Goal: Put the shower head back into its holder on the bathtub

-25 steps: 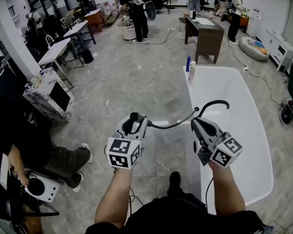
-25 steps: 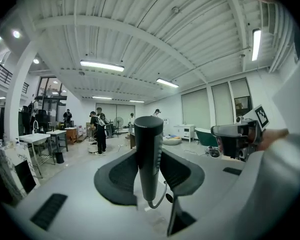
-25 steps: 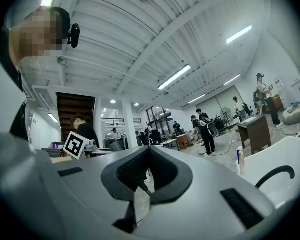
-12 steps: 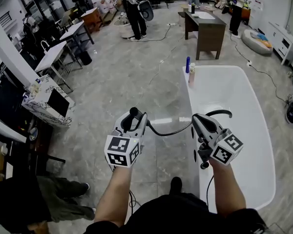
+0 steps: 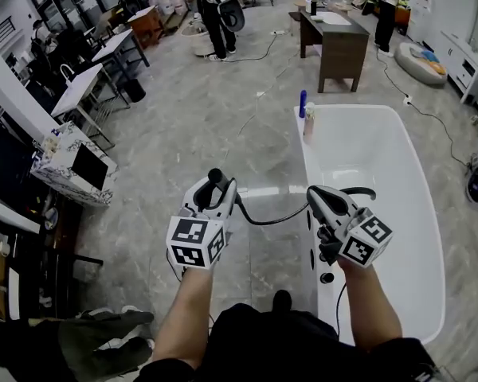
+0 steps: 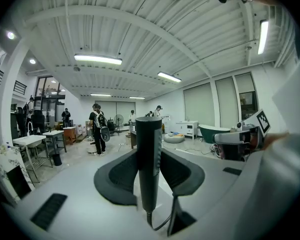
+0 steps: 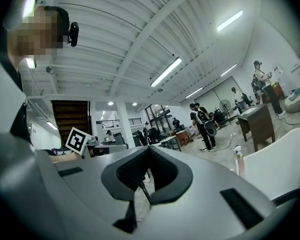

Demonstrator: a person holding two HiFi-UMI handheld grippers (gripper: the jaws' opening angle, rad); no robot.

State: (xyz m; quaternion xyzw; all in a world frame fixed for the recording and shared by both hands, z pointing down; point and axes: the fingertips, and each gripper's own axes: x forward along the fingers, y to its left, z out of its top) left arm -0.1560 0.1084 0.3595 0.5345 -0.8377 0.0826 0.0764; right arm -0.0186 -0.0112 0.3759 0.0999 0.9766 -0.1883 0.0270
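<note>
Hose (image 5: 263, 222) lower over bathtub (image 5: 382, 157) than before; left hand-held gripper (image 5: 220, 197) tight around shower head (image 6: 149, 154), right hand-held gripper (image 5: 317, 199) around hose.

Hose (image 5: 263, 222) partly behind right hand-held gripper (image 5: 313, 194)

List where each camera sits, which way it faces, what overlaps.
Head view: on the person's head, facing forward and steeply down at floor and bathtub; shows left forearm, right forearm, left tool, right tool.
Left gripper view: on the left tool, facing across the room along its jaws, shut on the shower head; right tool at right edge.
Right gripper view: on the right tool, facing along its jaws, shut on the hose; left tool at left.
Shared: all three see the person with the grey bag.
</note>
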